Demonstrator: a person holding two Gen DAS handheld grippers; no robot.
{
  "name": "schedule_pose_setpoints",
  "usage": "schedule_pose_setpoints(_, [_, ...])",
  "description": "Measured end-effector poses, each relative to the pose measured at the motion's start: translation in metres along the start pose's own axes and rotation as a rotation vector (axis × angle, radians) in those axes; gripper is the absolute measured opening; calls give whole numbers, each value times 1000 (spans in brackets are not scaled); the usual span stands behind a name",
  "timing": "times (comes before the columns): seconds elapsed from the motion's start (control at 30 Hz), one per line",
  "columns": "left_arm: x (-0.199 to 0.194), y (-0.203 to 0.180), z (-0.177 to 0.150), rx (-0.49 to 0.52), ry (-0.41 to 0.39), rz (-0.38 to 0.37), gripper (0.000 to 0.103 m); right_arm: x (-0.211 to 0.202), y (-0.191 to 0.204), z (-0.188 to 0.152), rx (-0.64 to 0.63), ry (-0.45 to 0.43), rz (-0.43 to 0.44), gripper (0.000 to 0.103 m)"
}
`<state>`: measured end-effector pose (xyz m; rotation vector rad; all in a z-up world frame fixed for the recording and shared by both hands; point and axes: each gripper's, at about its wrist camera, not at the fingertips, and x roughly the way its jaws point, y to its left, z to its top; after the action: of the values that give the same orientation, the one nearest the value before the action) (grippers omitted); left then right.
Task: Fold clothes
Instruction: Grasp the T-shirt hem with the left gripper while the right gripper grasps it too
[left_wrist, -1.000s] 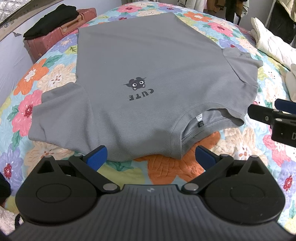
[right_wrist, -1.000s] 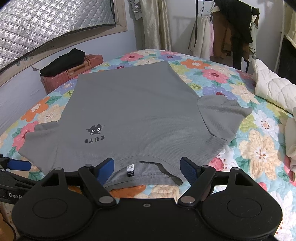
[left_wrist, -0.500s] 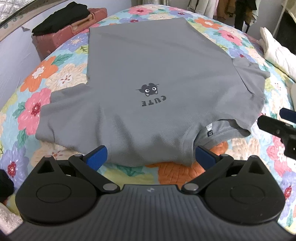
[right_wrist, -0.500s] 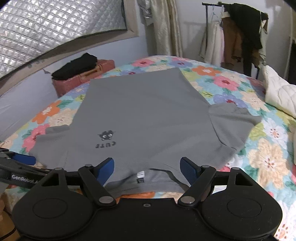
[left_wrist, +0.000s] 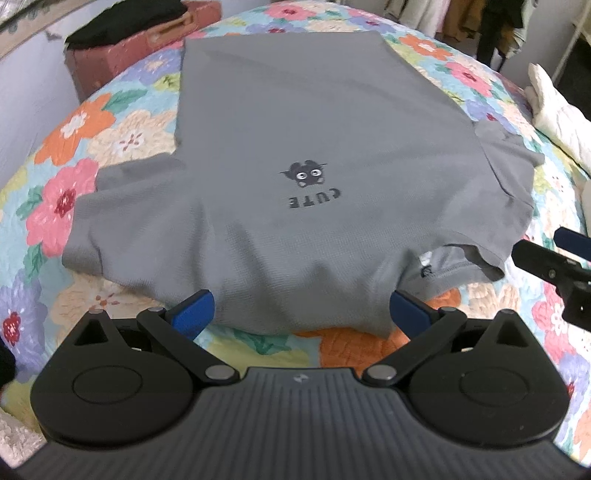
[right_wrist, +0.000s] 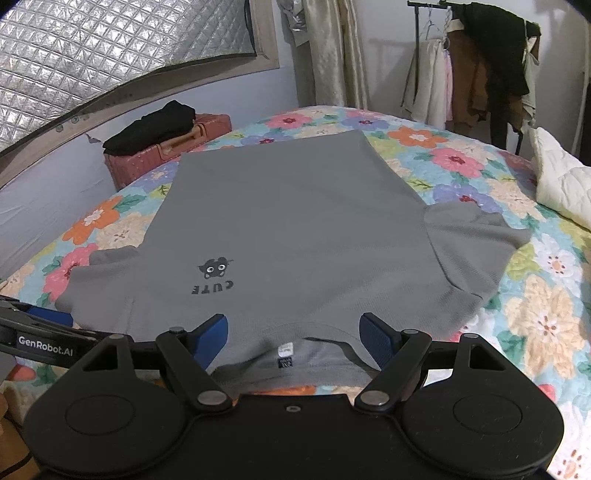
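Observation:
A grey T-shirt (left_wrist: 314, 147) with a black "CUTE" print lies flat, face up, on the floral bedspread (left_wrist: 74, 129), collar toward me and both sleeves spread. It also shows in the right wrist view (right_wrist: 303, 229). My left gripper (left_wrist: 299, 314) is open and empty, its blue fingertips at the near shoulder edge left of the collar. My right gripper (right_wrist: 295, 330) is open and empty, its jaws either side of the collar and label (right_wrist: 285, 356). Each gripper shows at the edge of the other's view.
A pink suitcase (right_wrist: 166, 147) with black clothing on top stands beyond the bed's far left. A white quilted blanket (right_wrist: 561, 184) lies at the right. A clothes rack (right_wrist: 480, 74) stands behind the bed.
Both grippers have moved toward the shirt's collar edge and tilted; the shirt looms larger in both views. Both stay open. The shirt has not moved.

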<state>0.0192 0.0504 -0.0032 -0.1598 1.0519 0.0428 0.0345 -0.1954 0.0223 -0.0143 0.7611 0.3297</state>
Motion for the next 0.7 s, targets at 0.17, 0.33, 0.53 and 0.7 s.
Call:
schedule_pose_setpoints(0.17, [10,36,22,-30,14,86,103,32,15,11,-58,-6,34,82])
schedule_pose_setpoints(0.33, [17,103,34,-176,15,142,100,60,62,17,-262,26,121,82])
schedule_pose_setpoints(0.53, [39,163,29,-348,33,208,88,81,115,5,-443,45,268,82])
schedule_pose_setpoints(0.7, [60,184,23,-388,39,191,60,93,145,-11,-516,75,357,79])
